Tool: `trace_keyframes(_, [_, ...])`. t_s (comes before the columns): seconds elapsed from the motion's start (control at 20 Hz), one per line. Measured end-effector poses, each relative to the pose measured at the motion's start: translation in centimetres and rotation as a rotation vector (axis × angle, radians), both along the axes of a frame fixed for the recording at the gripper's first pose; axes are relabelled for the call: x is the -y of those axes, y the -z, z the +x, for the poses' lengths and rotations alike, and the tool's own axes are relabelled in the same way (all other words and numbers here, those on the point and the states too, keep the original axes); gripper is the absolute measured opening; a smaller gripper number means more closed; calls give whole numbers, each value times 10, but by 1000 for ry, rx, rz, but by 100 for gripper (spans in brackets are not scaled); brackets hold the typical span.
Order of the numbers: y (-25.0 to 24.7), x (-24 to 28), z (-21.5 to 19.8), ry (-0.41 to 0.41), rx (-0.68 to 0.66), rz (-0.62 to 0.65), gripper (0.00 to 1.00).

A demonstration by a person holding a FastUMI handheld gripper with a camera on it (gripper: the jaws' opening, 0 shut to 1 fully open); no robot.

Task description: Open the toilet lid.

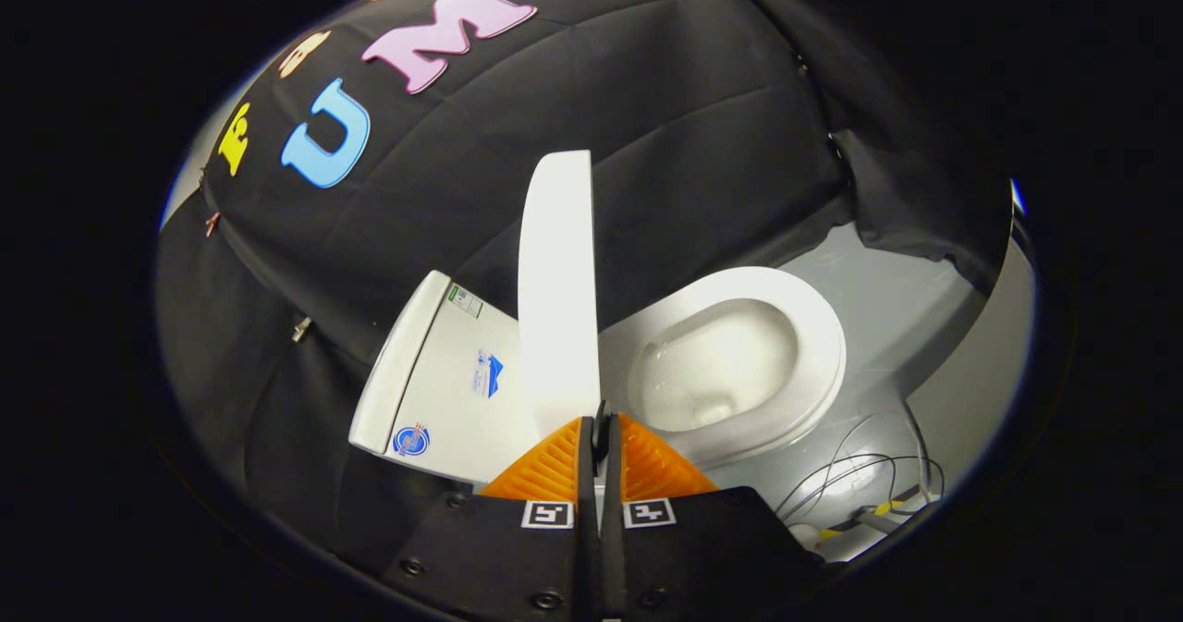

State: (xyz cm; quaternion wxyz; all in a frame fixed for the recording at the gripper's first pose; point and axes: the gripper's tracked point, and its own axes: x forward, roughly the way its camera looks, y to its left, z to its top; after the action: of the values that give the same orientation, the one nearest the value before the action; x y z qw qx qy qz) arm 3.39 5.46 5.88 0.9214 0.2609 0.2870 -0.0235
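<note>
The white toilet lid stands raised off the seat, seen edge-on, between the tank and the open bowl. The white seat ring lies flat around the bowl. My gripper is at the lid's free edge. Its two orange fingers are pressed close together with the lid's thin rim pinched between them. The whole view is tilted, so the toilet appears to lie on its side.
Black cloth walls close in behind the tank and around the toilet. The grey floor runs beyond the bowl. Loose thin cables lie on the floor near the toilet's base, beside my gripper's body.
</note>
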Motion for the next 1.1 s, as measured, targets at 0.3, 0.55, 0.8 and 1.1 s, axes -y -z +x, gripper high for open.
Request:
trace_keyframes(0.3, [-16,-35,5,-12,-11,-101,5])
trace_keyframes(0.55, [-25,-65,9,-19,-42,-173,5])
trace_keyframes(0.8, [-30,-92,14,-12,-76,-203,5])
trace_keyframes(1.1, [-32,-126,17,-24,-103,-299,5])
